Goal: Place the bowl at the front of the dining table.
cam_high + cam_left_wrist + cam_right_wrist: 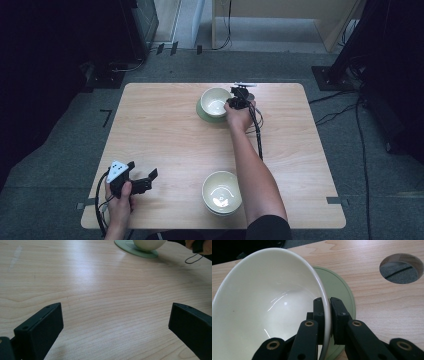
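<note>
A cream bowl (215, 101) (269, 305) stands on a pale green plate (204, 114) (342, 292) at the far middle of the table. My right gripper (235, 102) (328, 305) is shut on the bowl's right rim, one jaw inside and one outside. The bowl looks tilted in the right gripper view. A second cream bowl (221, 192) sits near the front edge, beside the right forearm. My left gripper (145, 180) (115, 322) rests low over the front left of the table, open, nothing between its jaws. The far bowl (148, 243) and plate (136, 251) show at the top of the left gripper view.
The wooden table (165, 135) has a round cable hole (402, 268) just beyond the plate. Black cables (257, 130) trail from the right gripper along the forearm. Dark stands and cables crowd the floor to the right.
</note>
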Tool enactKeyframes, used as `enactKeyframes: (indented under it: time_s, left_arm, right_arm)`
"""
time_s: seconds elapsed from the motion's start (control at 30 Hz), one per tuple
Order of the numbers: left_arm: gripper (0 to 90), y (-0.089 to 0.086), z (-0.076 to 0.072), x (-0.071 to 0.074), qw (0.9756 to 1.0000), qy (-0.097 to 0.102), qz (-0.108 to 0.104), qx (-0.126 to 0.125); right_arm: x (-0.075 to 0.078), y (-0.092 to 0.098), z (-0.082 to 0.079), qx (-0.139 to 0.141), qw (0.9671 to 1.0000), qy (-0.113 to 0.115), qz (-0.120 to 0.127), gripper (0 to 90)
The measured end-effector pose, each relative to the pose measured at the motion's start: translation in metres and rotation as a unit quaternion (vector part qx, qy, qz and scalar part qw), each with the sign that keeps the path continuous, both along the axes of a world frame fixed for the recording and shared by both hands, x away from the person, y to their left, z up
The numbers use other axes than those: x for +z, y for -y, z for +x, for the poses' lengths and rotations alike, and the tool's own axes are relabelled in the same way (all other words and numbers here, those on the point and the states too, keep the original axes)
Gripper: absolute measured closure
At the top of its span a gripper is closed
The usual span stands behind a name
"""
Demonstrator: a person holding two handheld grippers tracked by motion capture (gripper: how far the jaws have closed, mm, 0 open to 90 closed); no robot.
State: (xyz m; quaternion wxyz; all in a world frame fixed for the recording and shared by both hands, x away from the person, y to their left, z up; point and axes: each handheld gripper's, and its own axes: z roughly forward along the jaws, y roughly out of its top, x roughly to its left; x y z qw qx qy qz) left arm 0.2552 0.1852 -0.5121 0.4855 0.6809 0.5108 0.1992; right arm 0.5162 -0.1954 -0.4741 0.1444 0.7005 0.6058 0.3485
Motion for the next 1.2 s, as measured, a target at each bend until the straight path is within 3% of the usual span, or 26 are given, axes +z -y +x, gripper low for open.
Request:
enactKeyframes:
  time_s: [0.5, 0.67, 0.87, 1.03, 1.2]
  left_arm:
    - [0.0, 0.000, 0.000, 0.000, 1.0000, -0.001, -0.002, -0.001]
    - [0.0, 0.000, 0.000, 0.000, 1.0000, -0.001, -0.001, -0.002]
    - [0.0, 0.000, 0.000, 0.000, 1.0000, -0.001, 0.000, -0.002]
    - [0.0, 0.000, 0.000, 0.000, 1.0000, -0.001, 0.001, -0.002]
    - [0.0, 0.001, 0.000, 0.000, 1.0000, -0.001, 0.002, -0.002]
  right_arm:
    - [-0.008, -0.002, 0.017, -0.029, 0.9989, -0.024, 0.028, 84.6]
    - [-0.009, 0.000, 0.019, -0.049, 0.9970, -0.040, 0.046, 84.5]
    - [-0.011, 0.004, 0.021, -0.047, 0.9961, -0.045, 0.060, 84.2]
    - [-0.011, 0.006, 0.021, -0.036, 0.9962, -0.037, 0.070, 81.4]
    - [-0.008, 0.012, 0.019, -0.014, 0.9961, -0.023, 0.085, 72.0]
